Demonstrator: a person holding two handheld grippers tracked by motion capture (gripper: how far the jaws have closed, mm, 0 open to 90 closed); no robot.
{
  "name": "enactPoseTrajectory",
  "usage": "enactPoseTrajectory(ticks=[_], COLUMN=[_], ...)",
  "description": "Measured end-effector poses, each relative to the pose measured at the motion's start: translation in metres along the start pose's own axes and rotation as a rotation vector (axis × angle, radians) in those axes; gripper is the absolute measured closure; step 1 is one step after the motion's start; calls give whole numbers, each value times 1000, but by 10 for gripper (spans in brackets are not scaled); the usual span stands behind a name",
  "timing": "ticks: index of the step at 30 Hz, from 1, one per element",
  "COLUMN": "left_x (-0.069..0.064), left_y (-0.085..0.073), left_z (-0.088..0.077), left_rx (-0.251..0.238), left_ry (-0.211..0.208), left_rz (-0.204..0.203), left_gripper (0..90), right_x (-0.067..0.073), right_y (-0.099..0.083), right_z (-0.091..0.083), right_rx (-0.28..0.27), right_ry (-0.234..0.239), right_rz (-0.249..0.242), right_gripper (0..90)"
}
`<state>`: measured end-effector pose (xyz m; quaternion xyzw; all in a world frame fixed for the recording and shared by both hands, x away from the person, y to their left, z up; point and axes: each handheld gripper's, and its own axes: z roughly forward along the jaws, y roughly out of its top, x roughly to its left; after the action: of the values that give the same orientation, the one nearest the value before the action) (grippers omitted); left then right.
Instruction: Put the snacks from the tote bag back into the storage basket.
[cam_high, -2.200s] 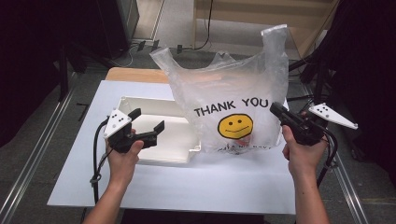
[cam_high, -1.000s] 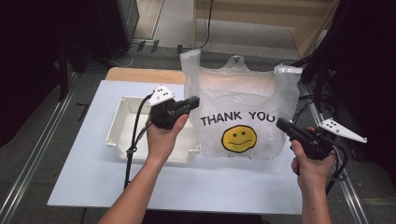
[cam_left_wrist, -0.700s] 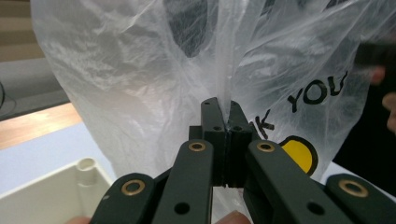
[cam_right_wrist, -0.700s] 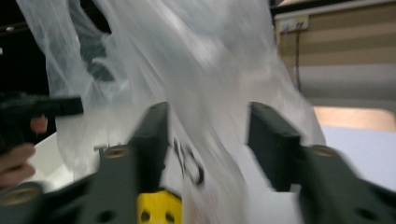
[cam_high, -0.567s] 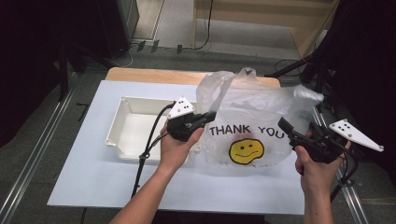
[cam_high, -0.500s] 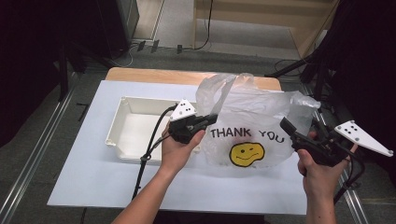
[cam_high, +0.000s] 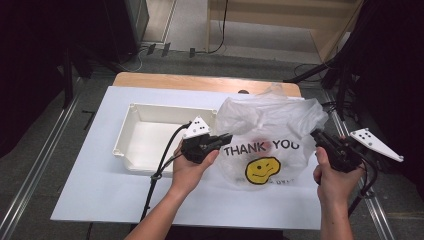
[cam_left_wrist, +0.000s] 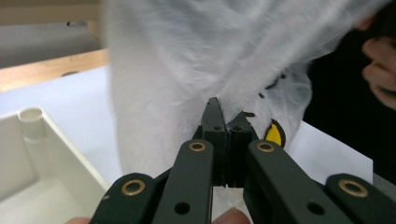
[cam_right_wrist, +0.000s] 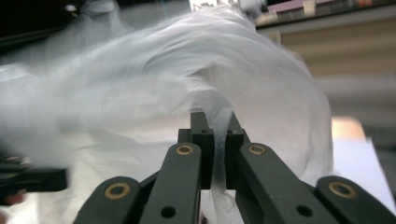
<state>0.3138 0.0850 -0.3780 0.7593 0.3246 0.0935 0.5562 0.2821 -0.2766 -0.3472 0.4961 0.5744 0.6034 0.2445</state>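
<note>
A white sheet (cam_high: 100, 190) covers the wooden table (cam_high: 165, 80). The smiley plastic bag (cam_high: 265, 140) stands near its right edge, pinched by the left gripper (cam_high: 222, 141) and right gripper (cam_high: 320, 138). Grey floor lies around.

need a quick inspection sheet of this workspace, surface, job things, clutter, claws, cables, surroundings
surface: white sheet over a wooden table
job's things: white plastic bag printed THANK YOU with a yellow smiley, slumped on the sheet
clutter: open white tray left of the bag
grippers: left claw shut on the bag's left side; right claw shut on film at its right side, jaws just closed
cables: black cable trails from the left claw over the tray; more on the floor
surroundings: metal rails, dark stands, floor
</note>
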Motion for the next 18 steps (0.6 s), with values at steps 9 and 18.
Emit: enactPoseTrajectory(ticks=[9, 18], left_x=[0, 2], left_y=[-19, -30], left_z=[0, -3], left_rx=[18, -17], left_ry=[-8, -41], left_rz=[-24, -75], left_gripper=[900, 758], right_x=[-30, -47], right_y=[-35, -75], right_z=[32, 60], right_rx=[132, 301], right_ry=[-72, -126], right_rz=[63, 65], right_gripper=[900, 900])
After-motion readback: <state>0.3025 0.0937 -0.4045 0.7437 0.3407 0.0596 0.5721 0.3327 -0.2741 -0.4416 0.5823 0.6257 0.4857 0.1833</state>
